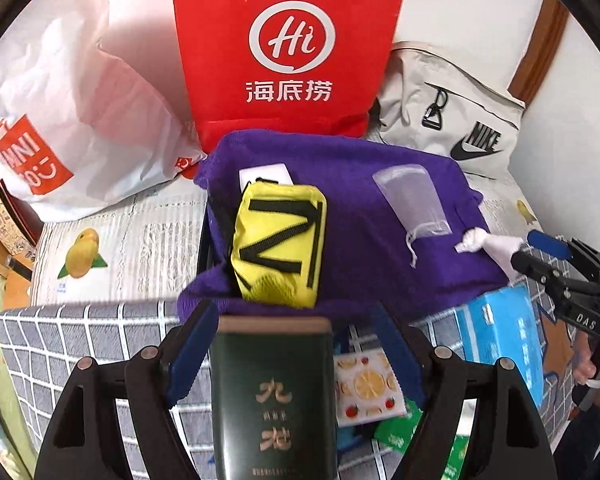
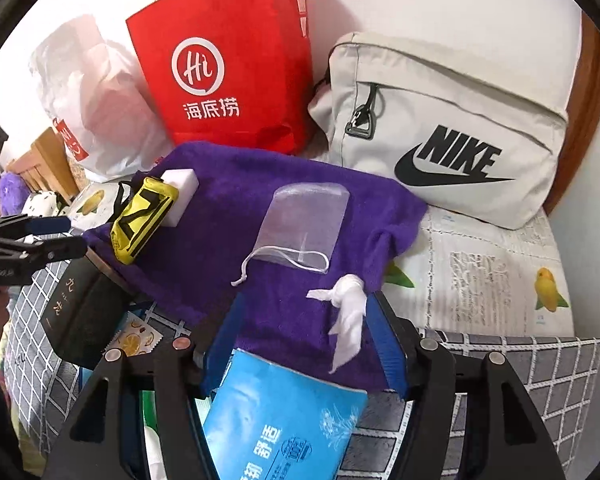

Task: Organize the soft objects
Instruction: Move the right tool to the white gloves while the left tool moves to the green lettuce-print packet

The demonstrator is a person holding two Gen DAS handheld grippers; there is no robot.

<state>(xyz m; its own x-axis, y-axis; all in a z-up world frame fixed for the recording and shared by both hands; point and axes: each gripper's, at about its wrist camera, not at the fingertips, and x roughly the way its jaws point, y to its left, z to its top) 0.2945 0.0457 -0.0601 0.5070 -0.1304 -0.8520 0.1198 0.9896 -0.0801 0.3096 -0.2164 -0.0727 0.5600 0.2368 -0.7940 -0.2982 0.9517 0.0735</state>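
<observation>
A fuzzy purple knitted cloth (image 2: 260,208) lies spread on the bed. On its left part rests a yellow nylon pouch with black straps (image 1: 278,242), leaning against a white foam block (image 2: 180,184). Near the cloth's middle lies a sheer drawstring organza bag (image 2: 306,226), flat and translucent. At the cloth's right front edge sits a knotted white tissue (image 2: 350,312), just by the right gripper (image 2: 308,336), whose blue-padded jaws stand wide apart. The left gripper (image 1: 296,336) also gapes open at the cloth's front edge, above a dark green rectangular tin (image 1: 272,396). Behind the cloth stand a red paper bag (image 1: 284,44) and a cream canvas Nike bag (image 2: 452,128).
</observation>
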